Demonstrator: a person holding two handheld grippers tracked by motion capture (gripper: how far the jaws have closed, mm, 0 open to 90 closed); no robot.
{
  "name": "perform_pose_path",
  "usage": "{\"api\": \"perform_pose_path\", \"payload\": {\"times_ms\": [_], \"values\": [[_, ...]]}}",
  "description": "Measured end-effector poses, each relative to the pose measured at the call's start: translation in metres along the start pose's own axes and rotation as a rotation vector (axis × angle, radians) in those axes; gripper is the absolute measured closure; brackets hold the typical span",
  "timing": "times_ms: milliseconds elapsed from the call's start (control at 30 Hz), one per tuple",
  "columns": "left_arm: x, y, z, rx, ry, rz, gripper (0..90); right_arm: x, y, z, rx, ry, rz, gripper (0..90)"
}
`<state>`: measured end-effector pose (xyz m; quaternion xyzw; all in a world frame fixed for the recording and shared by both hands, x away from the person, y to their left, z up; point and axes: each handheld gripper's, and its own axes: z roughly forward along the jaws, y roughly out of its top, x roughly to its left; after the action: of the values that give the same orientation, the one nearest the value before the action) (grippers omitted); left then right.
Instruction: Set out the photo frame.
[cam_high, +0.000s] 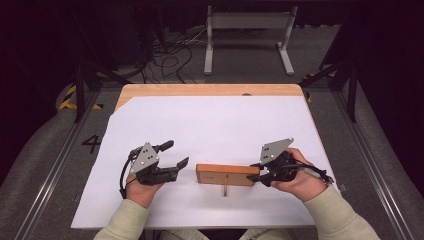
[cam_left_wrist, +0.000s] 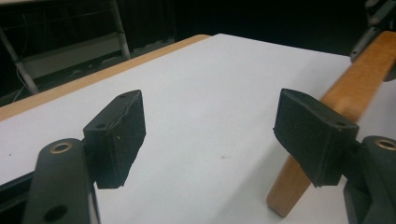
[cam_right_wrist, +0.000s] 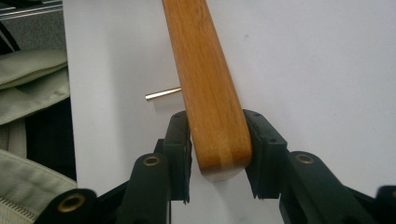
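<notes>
A wooden block (cam_high: 225, 174) with a thin metal pin (cam_high: 225, 188) sticking out of its near side lies on the white sheet (cam_high: 215, 125). My right gripper (cam_high: 256, 171) is shut on the block's right end; the right gripper view has the wood (cam_right_wrist: 210, 88) clamped between both pads (cam_right_wrist: 181, 149), with the pin (cam_right_wrist: 162, 94) poking out to the left. My left gripper (cam_high: 176, 154) stands open just left of the block, its jaws wide apart and holding nothing. In the left gripper view (cam_left_wrist: 208, 140) the block (cam_left_wrist: 345, 98) runs along beside the right pad (cam_left_wrist: 314, 135).
The white sheet covers a wooden table (cam_high: 210, 90). Beyond the far edge are a white metal frame (cam_high: 247, 35) and loose cables (cam_high: 170, 55) on the floor. A dark rail (cam_high: 55, 165) runs along the left side.
</notes>
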<state>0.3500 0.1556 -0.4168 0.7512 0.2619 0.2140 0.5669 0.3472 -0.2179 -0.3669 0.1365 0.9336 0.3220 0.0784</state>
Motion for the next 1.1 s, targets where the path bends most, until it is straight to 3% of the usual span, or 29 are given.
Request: {"api": "perform_pose_path", "payload": {"times_ms": [200, 500, 833, 1100], "values": [[0.003, -0.003, 0.001, 0.01, 0.0, -0.024, 25.1, 0.012, -0.001, -0.002, 0.006, -0.01, -0.043, 64.1], [0.002, -0.004, 0.004, 0.022, -0.007, -0.023, 25.1, 0.023, -0.007, -0.002, -0.002, 0.008, -0.05, 57.7], [0.002, -0.005, 0.006, 0.027, -0.014, -0.028, 25.0, 0.027, -0.017, -0.01, -0.045, -0.006, 0.0, 47.7], [0.003, -0.006, 0.007, 0.044, 0.002, -0.023, 26.3, 0.029, -0.038, -0.019, -0.029, -0.059, 0.046, 56.6]]}}
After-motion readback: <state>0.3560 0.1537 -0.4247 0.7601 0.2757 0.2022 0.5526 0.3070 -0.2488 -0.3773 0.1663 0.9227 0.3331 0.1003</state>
